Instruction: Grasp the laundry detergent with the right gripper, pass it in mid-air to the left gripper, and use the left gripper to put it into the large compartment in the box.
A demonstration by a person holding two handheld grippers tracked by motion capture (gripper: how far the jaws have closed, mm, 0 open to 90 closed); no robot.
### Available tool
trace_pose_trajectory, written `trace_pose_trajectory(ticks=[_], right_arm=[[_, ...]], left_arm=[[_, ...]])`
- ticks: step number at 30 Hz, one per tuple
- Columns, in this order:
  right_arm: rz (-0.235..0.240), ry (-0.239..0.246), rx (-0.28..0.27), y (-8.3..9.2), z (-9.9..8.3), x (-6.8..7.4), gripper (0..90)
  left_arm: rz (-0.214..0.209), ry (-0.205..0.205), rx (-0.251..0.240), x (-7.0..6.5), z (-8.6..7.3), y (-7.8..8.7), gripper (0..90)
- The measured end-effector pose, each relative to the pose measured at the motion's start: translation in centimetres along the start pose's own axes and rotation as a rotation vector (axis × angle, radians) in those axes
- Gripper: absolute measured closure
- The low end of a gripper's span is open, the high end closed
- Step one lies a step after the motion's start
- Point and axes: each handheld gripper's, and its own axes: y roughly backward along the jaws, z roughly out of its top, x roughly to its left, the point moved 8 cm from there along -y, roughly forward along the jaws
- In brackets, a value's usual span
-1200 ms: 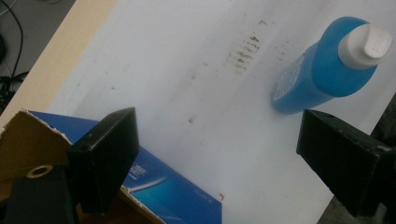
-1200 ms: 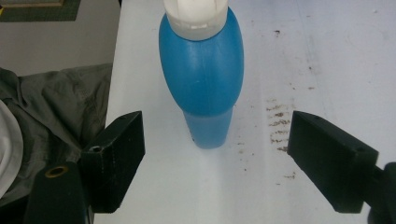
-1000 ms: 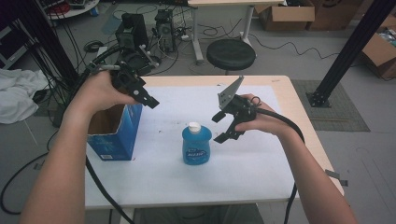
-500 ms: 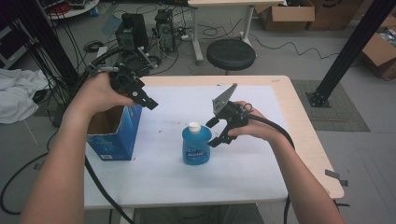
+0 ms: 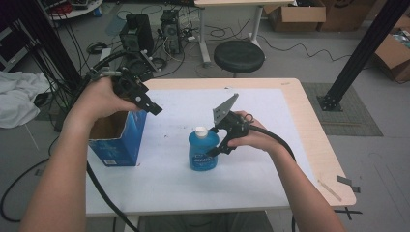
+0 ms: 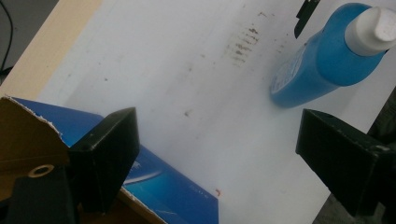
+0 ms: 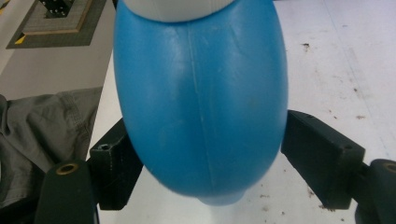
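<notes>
Item log, L to R, ref = blue bottle [image 5: 203, 150] mid-counter [image 5: 290, 203].
- L gripper [image 5: 145, 102]: fingers open, empty, held over blue box [image 5: 118, 142], L of bottle.
- Bottle: upright, white cap.
- R gripper [image 5: 215, 140]: since a sec ago I've dropped it onto bottle; fingers just been closing, bottle between them, small gap one side, not clamped yet. Pickup looks near.
- Writing: bottle label and box print too blurred to read.

Black grippers [image 5: 220, 137], thick black trailing cables [image 5: 270, 133]
</notes>
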Motion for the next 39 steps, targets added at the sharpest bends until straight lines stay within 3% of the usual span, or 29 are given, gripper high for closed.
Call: trace_pose_trajectory(ticks=[15,21,25,34,39], right_arm=[[0.016,0.009,-0.033,-1.2,0.1,0.1,28.6],[0.016,0.022,-0.042,-1.6,0.1,0.1,39.7],[0.009,0.034,-0.054,-1.6,0.1,0.2,41.6],[-0.007,0.063,-0.059,-1.5,0.2,0.1,44.0],[-0.004,0.047,-0.060,-1.2,0.4,0.0,44.3]], left_arm=[[-0.005,0.005,-0.002,0.1,0.0,-0.1,14.7],[-0.007,-0.002,0.003,0.0,0.0,-0.2,14.8],[-0.008,-0.002,-0.003,-0.1,0.1,-0.2,15.0],[-0.022,-0.031,-0.006,-0.5,0.3,-0.1,15.3],[-0.031,-0.051,-0.011,-0.7,0.5,0.3,15.3]])
